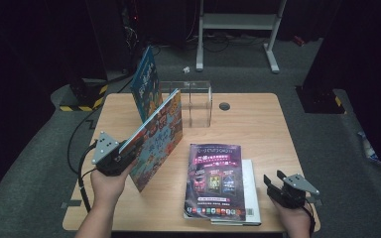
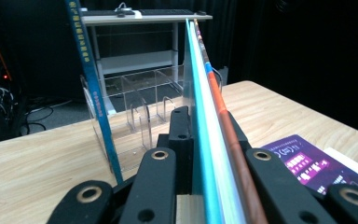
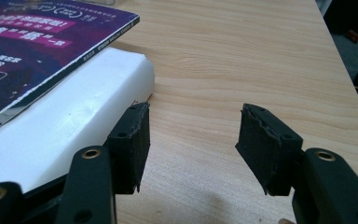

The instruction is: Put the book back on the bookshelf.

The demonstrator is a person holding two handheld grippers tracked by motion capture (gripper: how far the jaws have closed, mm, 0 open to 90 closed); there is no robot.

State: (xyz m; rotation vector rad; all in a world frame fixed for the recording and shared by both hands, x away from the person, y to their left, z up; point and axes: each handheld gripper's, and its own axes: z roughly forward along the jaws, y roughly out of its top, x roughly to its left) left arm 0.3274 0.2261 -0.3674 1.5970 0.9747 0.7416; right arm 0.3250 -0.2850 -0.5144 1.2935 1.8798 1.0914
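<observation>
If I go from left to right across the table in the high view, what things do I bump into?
Left tool clamping a picture book → purple magazine → white book under it → right tool, open.
</observation>
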